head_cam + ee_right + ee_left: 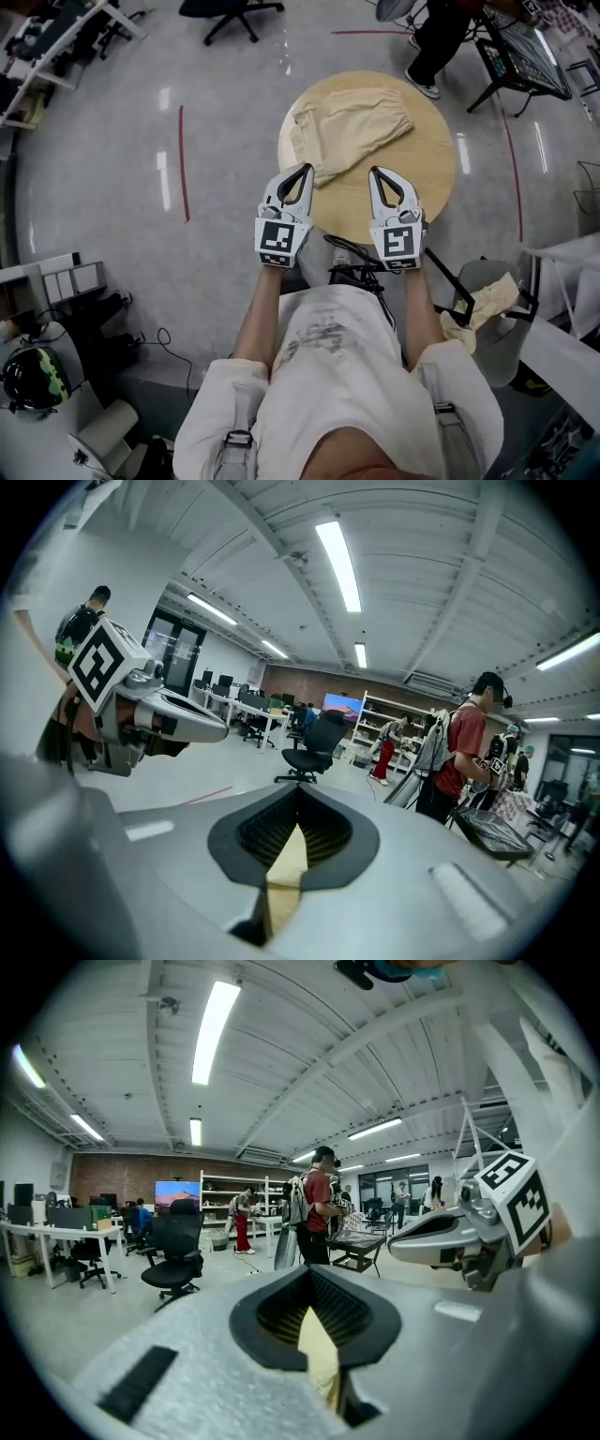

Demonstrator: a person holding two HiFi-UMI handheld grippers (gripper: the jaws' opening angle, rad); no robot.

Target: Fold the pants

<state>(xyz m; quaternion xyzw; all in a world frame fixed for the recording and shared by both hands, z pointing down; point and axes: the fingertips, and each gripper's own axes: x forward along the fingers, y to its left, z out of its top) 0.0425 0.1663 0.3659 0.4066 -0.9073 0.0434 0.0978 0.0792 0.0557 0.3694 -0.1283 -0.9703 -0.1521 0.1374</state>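
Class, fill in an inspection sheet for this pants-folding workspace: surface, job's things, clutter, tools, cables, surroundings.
Surface: round wooden table.
Job's things: tan pants, lying on the table's far left part.
Clutter: nothing seen on the table.
Tools: left tool and right tool are both shut, tips by the pants' near edge. A tan sliver shows between each one's jaws; cloth or table, unclear.
Cables: black cable on the floor at left; second cable below the table's near edge.
Surroundings: red line on the floor, chair, bystander, bin holding cloth.
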